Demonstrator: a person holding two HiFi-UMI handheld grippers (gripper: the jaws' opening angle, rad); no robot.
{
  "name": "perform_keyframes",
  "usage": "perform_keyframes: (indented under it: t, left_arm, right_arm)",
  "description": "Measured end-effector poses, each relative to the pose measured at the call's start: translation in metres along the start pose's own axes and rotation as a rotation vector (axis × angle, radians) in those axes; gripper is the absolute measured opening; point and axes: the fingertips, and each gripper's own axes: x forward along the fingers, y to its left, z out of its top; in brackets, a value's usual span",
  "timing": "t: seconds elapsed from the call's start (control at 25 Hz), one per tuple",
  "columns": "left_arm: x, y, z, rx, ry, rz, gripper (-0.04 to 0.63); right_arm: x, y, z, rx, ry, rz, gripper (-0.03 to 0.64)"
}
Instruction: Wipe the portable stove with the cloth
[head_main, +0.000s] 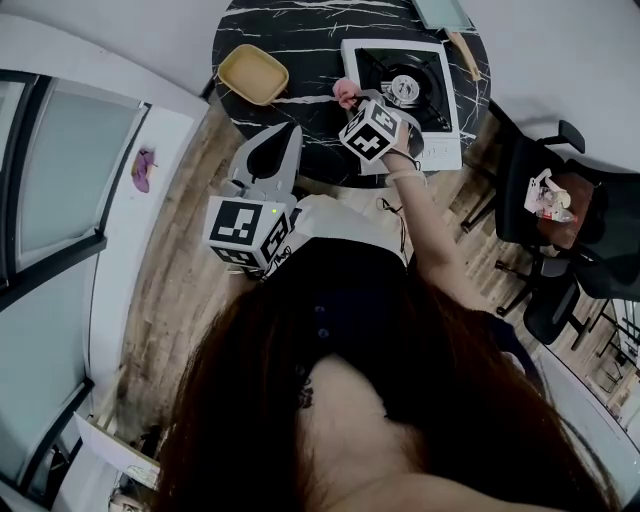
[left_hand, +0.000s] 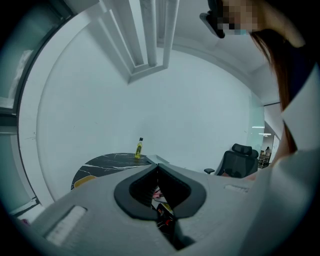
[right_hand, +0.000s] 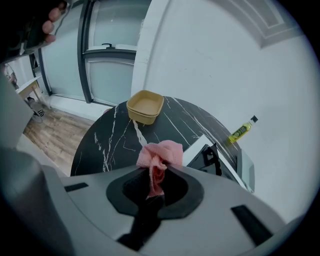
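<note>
The right gripper (right_hand: 158, 172) was clamped on a pink cloth (right_hand: 161, 152), holding it at the left edge of the stove (head_main: 405, 90). No view showed whether the cloth touched it. The stove sat on the right of the black table (head_main: 300, 40), with a yellow bowl (head_main: 253, 73) on the left and a bottle (right_hand: 243, 130) beyond the stove. The left gripper (left_hand: 158, 168), jaws together and empty, hung off the table's near edge, close to the person's body.

Round black marble desk (head_main: 300, 30) with a shallow yellow dish (head_main: 253, 74) on it — a small yellow bottle (right_hand: 242, 130) at its far rim; black office chair (head_main: 525, 185) beside, wooden floor (head_main: 185, 290) below.
</note>
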Motion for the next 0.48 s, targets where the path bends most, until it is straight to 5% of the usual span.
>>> perform_keyframes:
  t: [0.48]
  left_arm:
    - [0.007,0.012,-0.002,0.008,0.029,-0.016,0.012]
  right_arm:
    - [0.016,-0.025,0.014,0.001,0.0,-0.027,0.043]
